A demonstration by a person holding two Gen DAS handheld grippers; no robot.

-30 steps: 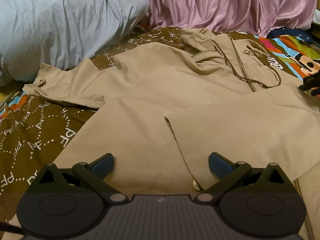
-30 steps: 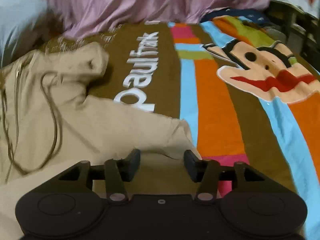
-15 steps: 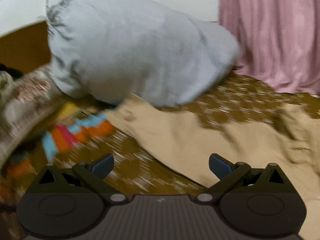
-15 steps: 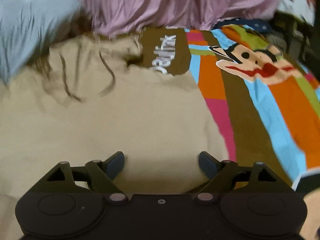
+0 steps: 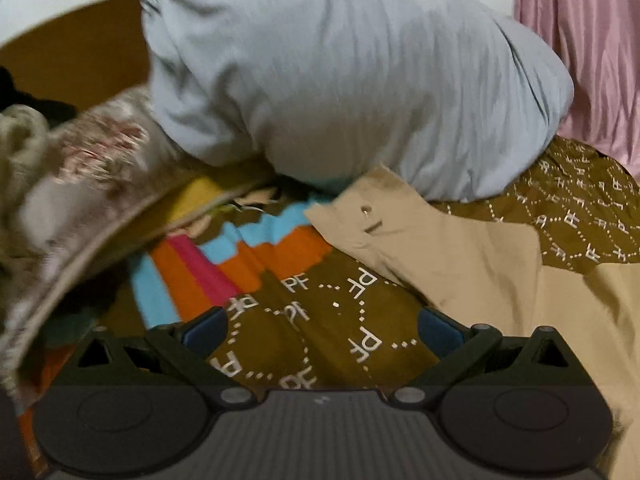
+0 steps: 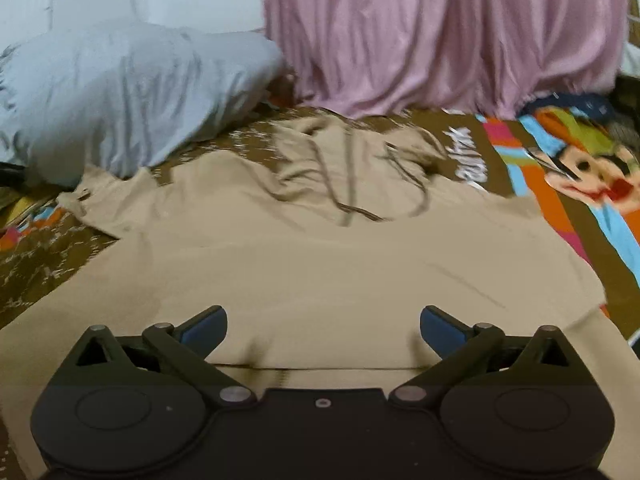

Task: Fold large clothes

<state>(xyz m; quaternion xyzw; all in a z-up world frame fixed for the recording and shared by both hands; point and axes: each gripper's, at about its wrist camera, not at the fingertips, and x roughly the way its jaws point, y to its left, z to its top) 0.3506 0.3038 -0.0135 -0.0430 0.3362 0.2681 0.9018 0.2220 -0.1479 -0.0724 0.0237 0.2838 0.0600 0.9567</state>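
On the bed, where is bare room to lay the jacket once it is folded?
Bare blanket lies right of the tan jacket, below the pink curtain. A smaller patch lies before the sleeve cuff. The grey pillow crowds the rest.

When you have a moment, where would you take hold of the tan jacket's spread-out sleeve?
Probably at the sleeve's cuff, beside the snap. It lies flat and free on the bedspread below the pillow, so the open left gripper can slide in from the open cuff end.
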